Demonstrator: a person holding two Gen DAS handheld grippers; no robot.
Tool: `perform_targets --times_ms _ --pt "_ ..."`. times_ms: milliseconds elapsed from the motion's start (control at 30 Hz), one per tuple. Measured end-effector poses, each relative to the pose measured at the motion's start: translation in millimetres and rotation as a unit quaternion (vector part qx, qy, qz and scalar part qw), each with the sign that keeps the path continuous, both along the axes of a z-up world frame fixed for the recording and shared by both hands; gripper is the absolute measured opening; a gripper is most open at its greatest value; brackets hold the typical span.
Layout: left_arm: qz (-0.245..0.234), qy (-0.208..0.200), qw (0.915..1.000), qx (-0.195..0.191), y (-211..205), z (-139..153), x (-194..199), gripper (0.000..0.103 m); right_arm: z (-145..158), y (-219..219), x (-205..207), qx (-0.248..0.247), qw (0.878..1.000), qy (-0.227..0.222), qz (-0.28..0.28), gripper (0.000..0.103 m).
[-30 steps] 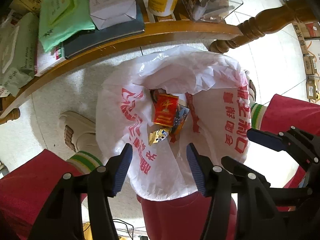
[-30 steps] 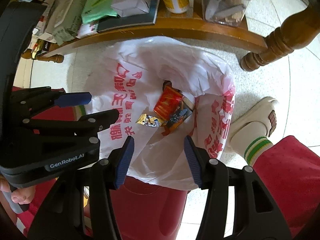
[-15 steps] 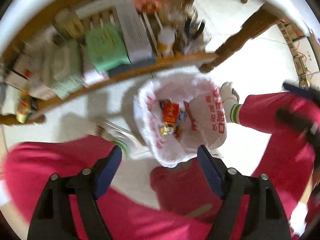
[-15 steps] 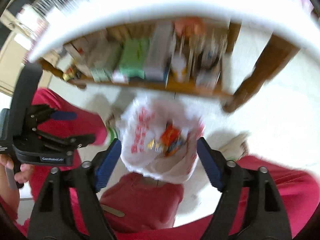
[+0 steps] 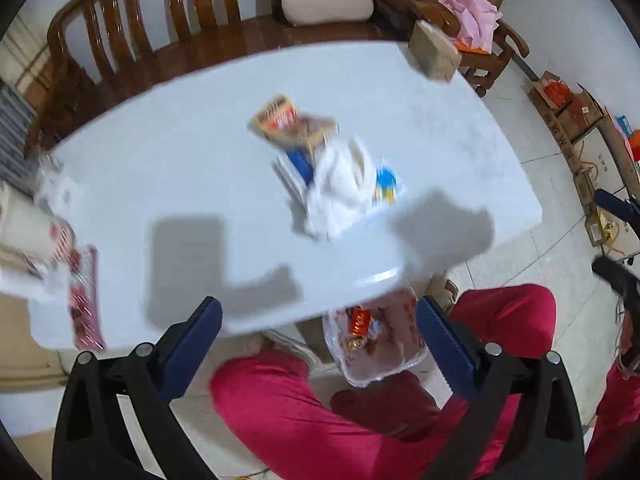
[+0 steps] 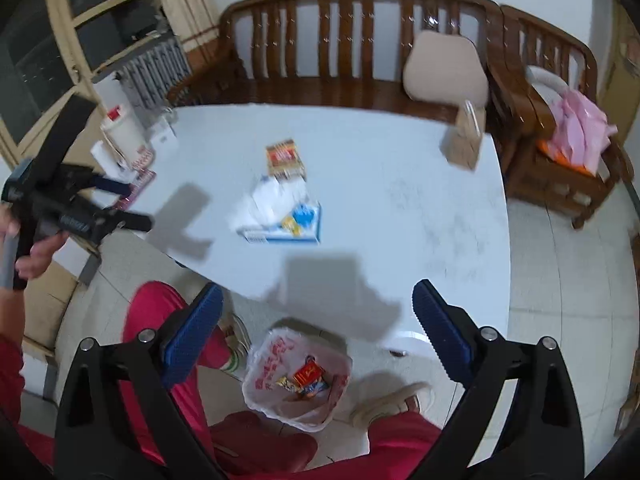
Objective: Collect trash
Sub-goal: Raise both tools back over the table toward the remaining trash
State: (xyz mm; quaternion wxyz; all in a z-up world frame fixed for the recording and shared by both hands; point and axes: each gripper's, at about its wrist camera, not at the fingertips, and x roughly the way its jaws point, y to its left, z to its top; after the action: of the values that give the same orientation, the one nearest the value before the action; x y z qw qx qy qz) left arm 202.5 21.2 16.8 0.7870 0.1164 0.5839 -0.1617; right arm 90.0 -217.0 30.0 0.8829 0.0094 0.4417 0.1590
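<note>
Both hand-held grippers, left hand-held gripper (image 5: pixel 318 338) and right hand-held gripper (image 6: pixel 318 328), have just been opening wide and are holding nothing. Trash is lying on the white tabletop (image 6: pixel 400 208): a crumpled white tissue (image 6: pixel 272 200) is sitting on a flat blue-and-white box (image 6: pixel 296 228), beside a yellow-and-red snack packet (image 6: pixel 284 158). Grabbing fast, the tissue may be slipping out and missing the white plastic bag with red print (image 6: pixel 264 376) below the tabletop edge.

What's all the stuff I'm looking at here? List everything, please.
table: one, white, centre
tissue box: one, blue and white, mid-table
snack packet: one, red and tan, behind the tissue box
paper cup: one, white, table's left end
brown box: one, table's far right corner
bench: one, dark wood, behind the table
cushion: one, beige, on the bench
trash bag: one, white with red print, on the floor, wrappers inside
person's legs: red trousers
left gripper: black, blue pads, open
right gripper: same, open
</note>
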Motion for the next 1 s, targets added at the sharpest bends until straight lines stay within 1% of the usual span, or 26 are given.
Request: perform_targets --times_ms 67,167,267,300,367,400,500,600,700,833,933,1000 --pt "0.0 0.005 1.0 0.005 -3.8 11.8 16.4 0.095 15.2 4.7 8.9 -0.003 1.0 -0.009 0.007 0.093" --pt "0.029 0.027 0.9992 -0.004 -7.6 20.1 42.1 0.095 29.8 10.5 24.3 -0.013 1.0 -0.022 0.017 0.093" --pt "0.056 0.052 0.997 -0.011 -14.6 18.4 70.4 0.095 42.9 20.0 41.6 -0.02 0.999 -0.033 0.034 0.093" --pt "0.063 0.055 0.9964 -0.011 -15.4 16.7 75.2 0.095 46.5 22.7 46.2 -0.019 0.998 -0.035 0.04 0.093" --pt "0.073 0.066 0.9951 -0.01 -20.1 14.9 87.0 0.095 48.1 26.6 54.4 -0.015 0.998 -0.034 0.049 0.093" --pt "0.077 0.077 0.9939 -0.016 -22.9 12.3 94.7 0.095 49.4 28.9 60.6 -0.013 0.998 -0.032 0.054 0.093" --pt "0.093 0.1 0.9903 -0.029 -28.3 3.8 111.2 0.095 49.3 34.7 75.6 -0.015 0.997 -0.029 0.066 0.093" --pt "0.111 0.114 0.9868 -0.032 -33.4 -5.4 127.3 0.095 46.3 39.8 88.3 -0.02 0.997 -0.025 0.077 0.093" --pt "0.117 0.134 0.9834 -0.035 -38.4 -17.0 142.0 0.095 41.7 44.2 99.1 -0.023 0.996 -0.021 0.088 0.093" --pt "0.122 0.149 0.9806 -0.034 -40.3 -30.5 158.2 0.095 37.2 47.5 106.2 -0.029 0.995 -0.017 0.098 0.093" --pt "0.128 0.168 0.9767 -0.04 -39.9 -45.4 170.3 0.095 28.8 49.1 110.4 -0.032 0.994 -0.013 0.104 0.093" --pt "0.131 0.176 0.9746 -0.044 -39.0 -54.1 175.6 0.095 17.9 53.1 113.7 -0.033 0.993 -0.005 0.111 0.093"
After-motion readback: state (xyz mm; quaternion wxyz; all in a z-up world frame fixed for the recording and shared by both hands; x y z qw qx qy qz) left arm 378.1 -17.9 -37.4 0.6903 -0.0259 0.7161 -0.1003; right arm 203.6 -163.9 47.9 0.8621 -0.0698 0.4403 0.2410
